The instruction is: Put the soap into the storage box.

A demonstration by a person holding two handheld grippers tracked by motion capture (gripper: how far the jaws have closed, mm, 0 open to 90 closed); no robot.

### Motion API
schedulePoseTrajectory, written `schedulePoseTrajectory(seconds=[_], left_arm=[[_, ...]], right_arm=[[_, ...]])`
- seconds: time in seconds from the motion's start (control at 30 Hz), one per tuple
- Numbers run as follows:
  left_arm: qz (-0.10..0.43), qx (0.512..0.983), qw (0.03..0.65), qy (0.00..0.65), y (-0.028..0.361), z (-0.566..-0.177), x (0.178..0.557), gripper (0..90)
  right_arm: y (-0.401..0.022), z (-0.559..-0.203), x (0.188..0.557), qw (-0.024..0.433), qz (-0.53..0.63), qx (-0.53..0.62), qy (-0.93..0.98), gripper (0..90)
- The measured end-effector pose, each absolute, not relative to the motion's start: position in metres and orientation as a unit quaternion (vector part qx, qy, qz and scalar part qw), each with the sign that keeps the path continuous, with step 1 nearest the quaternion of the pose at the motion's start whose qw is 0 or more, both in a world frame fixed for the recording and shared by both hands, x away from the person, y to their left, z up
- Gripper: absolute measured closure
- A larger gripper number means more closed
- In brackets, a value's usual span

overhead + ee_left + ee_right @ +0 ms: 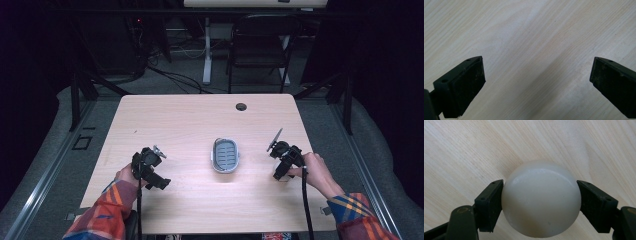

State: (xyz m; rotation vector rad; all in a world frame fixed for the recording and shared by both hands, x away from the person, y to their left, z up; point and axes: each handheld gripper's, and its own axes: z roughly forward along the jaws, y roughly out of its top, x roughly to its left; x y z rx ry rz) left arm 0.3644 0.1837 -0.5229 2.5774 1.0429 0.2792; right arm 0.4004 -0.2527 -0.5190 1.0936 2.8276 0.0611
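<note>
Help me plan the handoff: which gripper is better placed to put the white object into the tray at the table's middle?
The right gripper: its jaws already clamp the white rounded object, beside the grey tray. The left gripper is open and empty.

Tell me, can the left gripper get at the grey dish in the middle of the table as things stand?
Probably yes: the left gripper is open and holds nothing, and bare table lies between it and the grey dish.
</note>
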Motion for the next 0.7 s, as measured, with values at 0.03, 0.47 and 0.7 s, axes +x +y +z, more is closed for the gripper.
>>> schedulePoseTrajectory(seconds=[0.03,0.47,0.7], left_arm=[[0.098,0.909,0.172,0.367,0.184,-0.523,0.364,0.0],[0.097,0.909,0.173,0.367,0.184,-0.523,0.365,0.0],[0.096,0.91,0.172,0.364,0.183,-0.523,0.365,0.0]], right_arm=[[-0.251,-0.518,0.401,0.056,0.022,0.357,0.932,24.4],[-0.237,-0.511,0.406,0.058,0.03,0.348,0.935,24.4],[-0.228,-0.509,0.41,0.058,0.021,0.333,0.941,24.5]])
